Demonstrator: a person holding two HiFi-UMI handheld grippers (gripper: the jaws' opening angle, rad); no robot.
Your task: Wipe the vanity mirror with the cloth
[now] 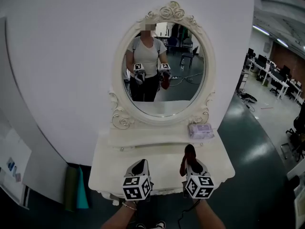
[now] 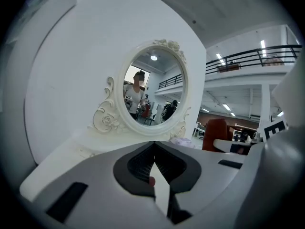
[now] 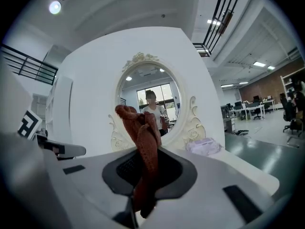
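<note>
right gripper [image 1: 189, 162] pinching red cloth [image 1: 189, 152] over desk [image 1: 162, 171], well short of vanity mirror [image 1: 164, 68] | left gripper [image 1: 139, 168] pressed together, empty | risk: loosely bunched cloth slips on glass or snags carved frame [image 1: 123, 119] | white desk, wipes pack [image 1: 200, 130] at mirror base, open office, green floor [image 1: 259, 175]

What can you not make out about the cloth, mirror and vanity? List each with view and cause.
Cloth: lower end hidden between the right gripper's shut jaws, right gripper view.
Purple pack: print too small, head view.
Mirror: smudges too small to tell, every view.
Vanity table: legs hidden under its top, head view.
</note>
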